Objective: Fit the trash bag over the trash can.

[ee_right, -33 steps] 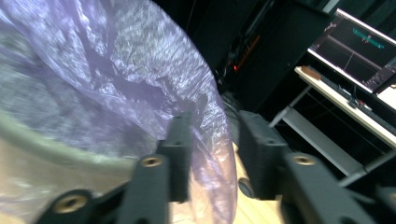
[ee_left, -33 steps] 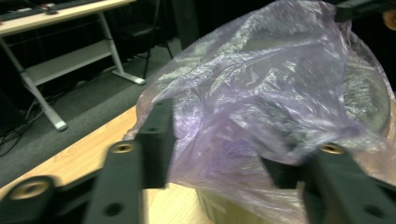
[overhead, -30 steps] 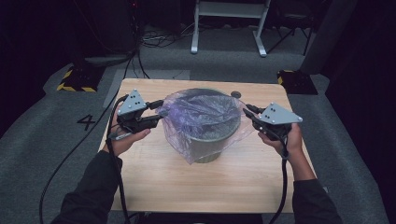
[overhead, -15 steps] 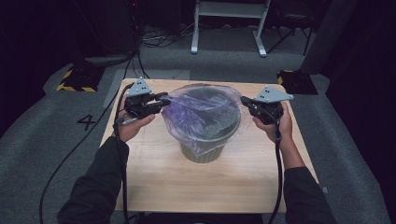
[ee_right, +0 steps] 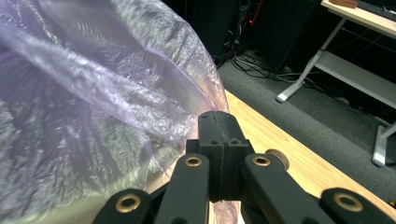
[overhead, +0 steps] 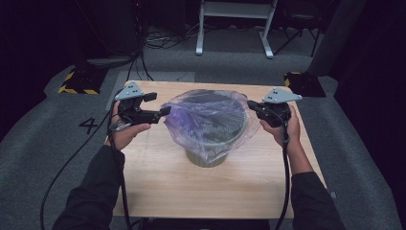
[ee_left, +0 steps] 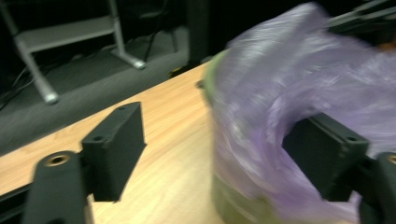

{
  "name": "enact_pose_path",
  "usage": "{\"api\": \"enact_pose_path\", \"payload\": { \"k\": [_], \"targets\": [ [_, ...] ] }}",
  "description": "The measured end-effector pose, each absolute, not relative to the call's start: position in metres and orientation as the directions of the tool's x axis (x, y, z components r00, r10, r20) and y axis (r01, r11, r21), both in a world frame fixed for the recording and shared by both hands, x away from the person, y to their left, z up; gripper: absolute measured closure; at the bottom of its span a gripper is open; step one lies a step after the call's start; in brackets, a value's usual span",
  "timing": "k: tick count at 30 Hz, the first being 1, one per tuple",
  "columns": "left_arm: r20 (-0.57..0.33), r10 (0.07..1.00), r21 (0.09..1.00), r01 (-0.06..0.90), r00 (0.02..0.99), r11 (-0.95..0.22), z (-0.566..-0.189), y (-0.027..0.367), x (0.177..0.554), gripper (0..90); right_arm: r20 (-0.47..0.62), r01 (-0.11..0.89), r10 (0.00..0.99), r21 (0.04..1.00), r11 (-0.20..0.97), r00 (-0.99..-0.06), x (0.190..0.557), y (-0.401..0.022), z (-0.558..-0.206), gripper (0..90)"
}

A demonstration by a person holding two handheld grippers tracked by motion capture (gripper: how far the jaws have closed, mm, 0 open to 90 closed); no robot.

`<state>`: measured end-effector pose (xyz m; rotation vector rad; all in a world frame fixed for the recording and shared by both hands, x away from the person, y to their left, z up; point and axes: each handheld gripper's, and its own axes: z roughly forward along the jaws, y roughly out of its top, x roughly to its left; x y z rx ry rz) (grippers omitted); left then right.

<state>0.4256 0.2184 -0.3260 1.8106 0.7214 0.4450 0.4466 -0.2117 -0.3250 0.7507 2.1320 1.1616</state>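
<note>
While the bin (overhead: 210, 143) stands mid-counter (overhead: 158, 187), the right tool (ee_right: 218, 140) is clamped on the purple bag (overhead: 206, 120) and the left tool (ee_left: 219, 154) gapes around its rim. Pulling unevenly could tear the bag or tip the bin. A "4" (overhead: 89, 125) marks the floor.

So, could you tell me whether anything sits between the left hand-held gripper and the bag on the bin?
Nothing visible does. The left hand-held gripper is open, one jaw already against the bag at the bin rim, the other over bare table.
</note>
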Motion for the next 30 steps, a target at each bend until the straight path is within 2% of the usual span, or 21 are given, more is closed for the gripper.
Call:
{"api": "enact_pose_path", "payload": {
  "k": [10, 14, 17, 19, 21, 24, 27, 30],
  "targets": [
    [0.038, 0.655, 0.949, 0.177, 0.755, -0.259, -0.324, 0.231, 0.365, 15.6, -0.249, 0.180, 0.710, 0.864, 0.470, -0.658, 0.421, -0.218, -0.314, 90.0],
    [0.078, 0.596, 0.956, 0.110, 0.799, -0.272, -0.322, 0.212, 0.332, 14.8, -0.258, 0.172, 0.708, 0.863, 0.474, -0.658, 0.415, -0.217, -0.312, 90.0],
    [0.073, 0.591, 0.943, 0.138, 0.803, -0.303, -0.331, 0.190, 0.324, 14.9, -0.256, 0.167, 0.705, 0.866, 0.471, -0.661, 0.412, -0.216, -0.312, 88.7],
    [0.046, 0.594, 0.945, 0.158, 0.803, -0.287, -0.337, 0.183, 0.327, 14.9, -0.251, 0.167, 0.703, 0.868, 0.468, -0.665, 0.410, -0.216, -0.313, 83.3],
    [0.032, 0.613, 0.935, 0.193, 0.789, -0.297, -0.344, 0.177, 0.334, 15.3, -0.260, 0.160, 0.696, 0.864, 0.477, -0.669, 0.409, -0.216, -0.314, 66.1],
    [0.004, 0.613, 0.931, 0.221, 0.790, -0.291, -0.353, 0.174, 0.343, 15.4, -0.293, 0.121, 0.680, 0.862, 0.492, -0.672, 0.404, -0.215, -0.312, 46.8],
    [-0.012, 0.602, 0.933, 0.226, 0.798, -0.280, -0.360, 0.175, 0.351, 16.5, -0.317, 0.052, 0.639, 0.870, 0.490, -0.701, 0.398, -0.213, -0.308, 36.2],
    [-0.033, 0.601, 0.937, 0.234, 0.798, -0.258, -0.363, 0.178, 0.358, 24.2, -0.334, 0.006, 0.589, 0.867, 0.498, -0.736, 0.395, -0.207, -0.304, 29.6]
  ]
}}
